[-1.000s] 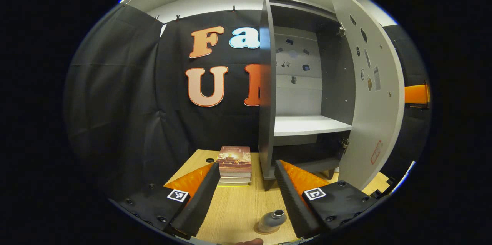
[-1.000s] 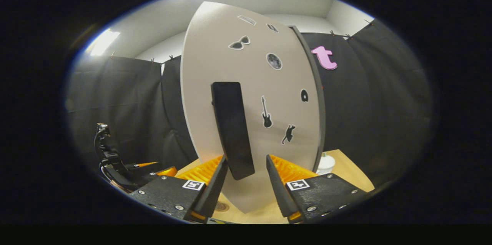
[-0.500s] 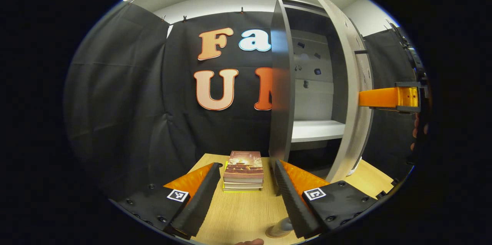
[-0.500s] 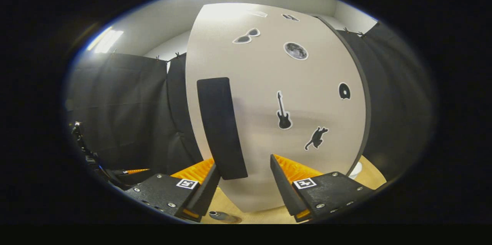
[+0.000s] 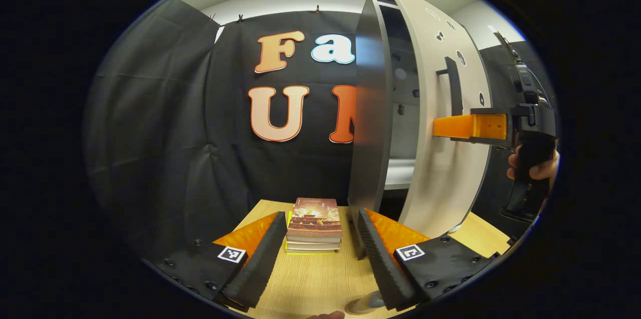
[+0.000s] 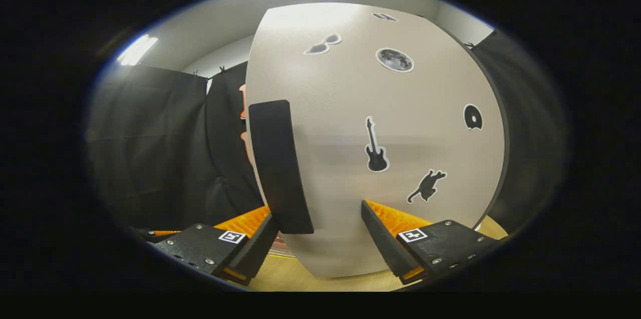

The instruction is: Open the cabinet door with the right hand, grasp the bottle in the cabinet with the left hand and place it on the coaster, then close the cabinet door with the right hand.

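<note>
The grey cabinet [image 5: 368,133] stands on the wooden table [image 5: 310,279], and its pale door [image 5: 445,174] is ajar with only a narrow gap left. My right gripper [image 5: 440,127], held by a hand [image 5: 531,169], is up against the door's front. In the right gripper view the right gripper [image 6: 318,211] is open, and the black handle [image 6: 278,169] hangs between its fingers, nearer the left one. My left gripper [image 5: 320,214] is open and holds nothing. The grey bottle [image 5: 368,300] stands low by its right finger, partly hidden.
A stack of books [image 5: 314,224] lies on the table just left of the cabinet. Black cloth walls close in the back and left. The door front [image 6: 390,123] carries several small stickers.
The cabinet door has swung from wide open to nearly closed, with the right gripper following against its front. The left gripper has stayed low over the table by the bottle.
</note>
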The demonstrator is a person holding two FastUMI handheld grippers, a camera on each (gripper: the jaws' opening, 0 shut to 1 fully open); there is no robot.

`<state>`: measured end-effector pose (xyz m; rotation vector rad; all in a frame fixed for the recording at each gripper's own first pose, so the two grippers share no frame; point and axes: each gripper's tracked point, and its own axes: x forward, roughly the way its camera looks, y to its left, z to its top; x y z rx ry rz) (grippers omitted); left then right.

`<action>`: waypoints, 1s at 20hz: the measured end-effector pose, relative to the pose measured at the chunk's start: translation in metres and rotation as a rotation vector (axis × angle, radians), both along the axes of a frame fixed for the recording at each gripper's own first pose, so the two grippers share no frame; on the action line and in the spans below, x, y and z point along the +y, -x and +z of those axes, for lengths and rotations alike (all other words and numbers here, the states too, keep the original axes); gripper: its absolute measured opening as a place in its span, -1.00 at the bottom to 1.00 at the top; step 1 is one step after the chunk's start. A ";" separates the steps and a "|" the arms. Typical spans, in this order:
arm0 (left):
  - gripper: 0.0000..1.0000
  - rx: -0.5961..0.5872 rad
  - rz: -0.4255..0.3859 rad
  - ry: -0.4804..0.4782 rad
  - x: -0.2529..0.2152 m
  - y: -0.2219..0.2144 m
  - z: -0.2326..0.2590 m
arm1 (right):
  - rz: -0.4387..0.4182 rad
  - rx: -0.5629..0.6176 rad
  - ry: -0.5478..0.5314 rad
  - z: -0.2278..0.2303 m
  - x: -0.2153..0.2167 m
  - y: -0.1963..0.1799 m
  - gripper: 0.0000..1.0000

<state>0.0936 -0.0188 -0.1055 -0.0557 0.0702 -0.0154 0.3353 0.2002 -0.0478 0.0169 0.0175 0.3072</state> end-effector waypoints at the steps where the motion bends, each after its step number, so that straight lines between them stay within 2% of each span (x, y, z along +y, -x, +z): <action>1: 0.87 0.005 -0.006 0.006 -0.001 -0.004 -0.003 | -0.015 -0.009 0.012 -0.002 0.003 0.000 0.91; 4: 0.86 0.030 -0.010 0.009 0.004 -0.007 -0.011 | -0.064 -0.028 0.016 -0.004 0.009 0.002 0.97; 5: 0.86 0.037 -0.010 0.012 0.004 -0.010 -0.013 | -0.080 -0.034 0.019 -0.004 0.010 0.002 0.84; 6: 0.86 0.044 -0.010 0.015 0.004 -0.014 -0.015 | -0.093 -0.038 0.020 -0.003 0.012 0.003 0.97; 7: 0.87 0.051 -0.011 0.019 0.004 -0.018 -0.019 | -0.101 -0.040 0.021 -0.004 0.014 0.005 0.92; 8: 0.86 0.057 -0.015 0.018 0.003 -0.022 -0.020 | -0.108 -0.042 0.021 -0.004 0.014 0.004 0.97; 9: 0.87 0.058 -0.018 0.019 0.002 -0.025 -0.020 | -0.114 -0.044 0.022 -0.004 0.014 0.004 0.92; 11: 0.87 0.055 -0.031 0.013 -0.002 -0.031 -0.018 | -0.129 -0.050 0.020 -0.004 0.013 0.003 0.97; 12: 0.89 0.051 -0.036 0.011 -0.004 -0.034 -0.018 | -0.137 -0.048 0.018 -0.005 0.013 0.003 0.92; 15: 0.89 0.051 -0.041 0.016 -0.008 -0.038 -0.017 | -0.141 -0.045 0.020 -0.005 0.012 0.005 0.92; 16: 0.89 0.054 -0.044 0.020 -0.010 -0.038 -0.016 | -0.139 -0.042 0.025 -0.005 0.012 0.004 0.97; 17: 0.89 0.058 -0.041 0.022 -0.011 -0.036 -0.017 | -0.133 -0.042 0.026 -0.005 0.012 0.004 0.92; 20: 0.89 0.053 -0.027 0.022 -0.010 -0.023 -0.009 | -0.097 0.008 0.030 -0.012 0.014 0.010 0.92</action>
